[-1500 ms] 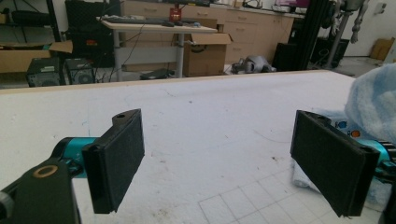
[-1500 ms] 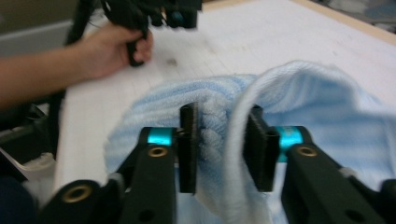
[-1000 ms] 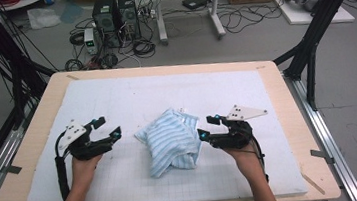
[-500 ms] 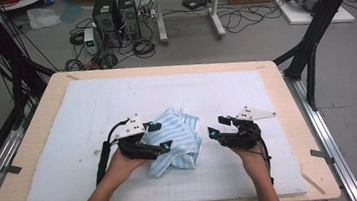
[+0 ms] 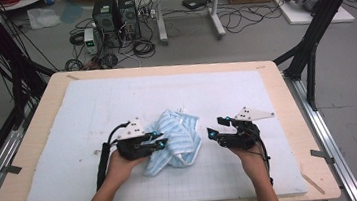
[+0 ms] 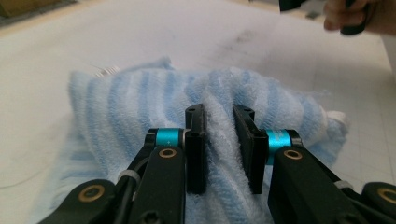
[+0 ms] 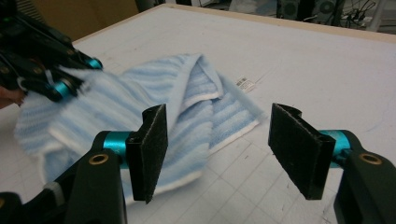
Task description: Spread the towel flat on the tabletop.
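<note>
On the desk's white mat [image 5: 92, 114], mid-front, a crumpled blue-striped towel [image 5: 180, 135]. Left tongs [image 6: 219, 140] pinch a raised fold at the towel's left side. Right tongs [image 7: 217, 149] spread wide, gripping nothing, just beside the towel's right edge.

1. The towel [image 5: 176, 138] lies bunched on the mat [image 5: 91, 104], which covers my table [image 5: 38, 145], near its middle.
2. My left claw [image 5: 163, 142] sits at the towel's left edge, a fold between its jaws.
3. My right claw [image 5: 214, 129] is just right of the towel, apart from it.
</note>
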